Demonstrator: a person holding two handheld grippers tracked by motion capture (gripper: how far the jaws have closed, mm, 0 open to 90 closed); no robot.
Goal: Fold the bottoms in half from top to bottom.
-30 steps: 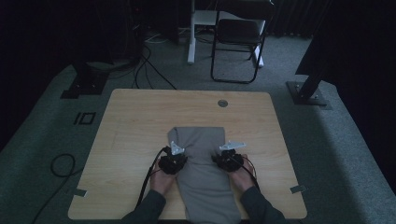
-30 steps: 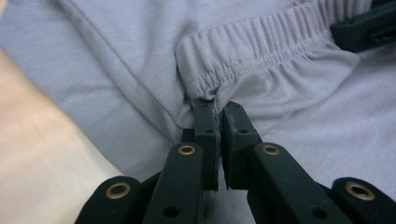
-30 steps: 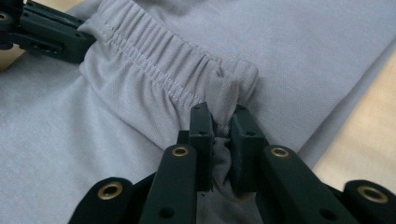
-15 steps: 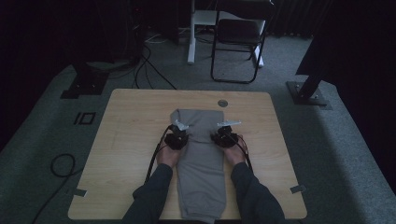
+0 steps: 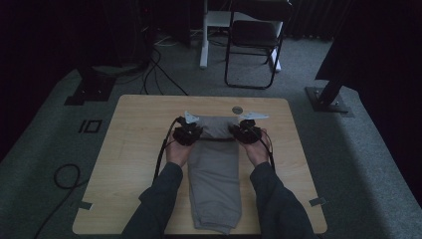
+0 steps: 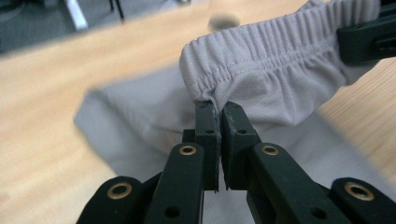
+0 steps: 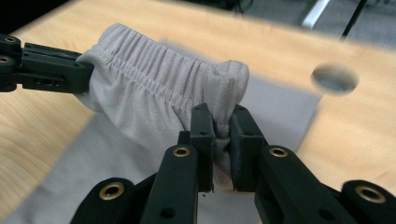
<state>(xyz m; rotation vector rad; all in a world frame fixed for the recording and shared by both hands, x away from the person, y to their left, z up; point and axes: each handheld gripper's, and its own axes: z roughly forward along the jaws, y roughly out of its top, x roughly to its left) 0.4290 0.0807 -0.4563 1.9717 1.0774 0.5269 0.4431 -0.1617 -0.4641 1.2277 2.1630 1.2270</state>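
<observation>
Grey trousers [image 5: 215, 174] lie lengthwise down the middle of the wooden table [image 5: 134, 149]. Their elastic waistband [image 6: 275, 51] is lifted off the cloth beneath and stretched between the two grippers. My left gripper [image 5: 188, 133] is shut on the waistband's left corner, and in the left gripper view [image 6: 218, 109] the cloth is pinched between its pads. My right gripper [image 5: 246, 131] is shut on the waistband's right corner [image 7: 224, 79]; the right gripper view [image 7: 219, 116] shows bunched cloth squeezed between its jaws. The grippers are held level with each other above the table's far half.
A round grey cap [image 5: 237, 109] is set into the table near its far edge, just beyond the waistband. A black folding chair [image 5: 254, 45] and a white stand stand on the carpet behind the table. Cables [image 5: 64, 174] lie on the floor at the left.
Both grippers have risen and moved away from the person toward the table's far edge, carrying the waistband end over the rest of the trousers.
</observation>
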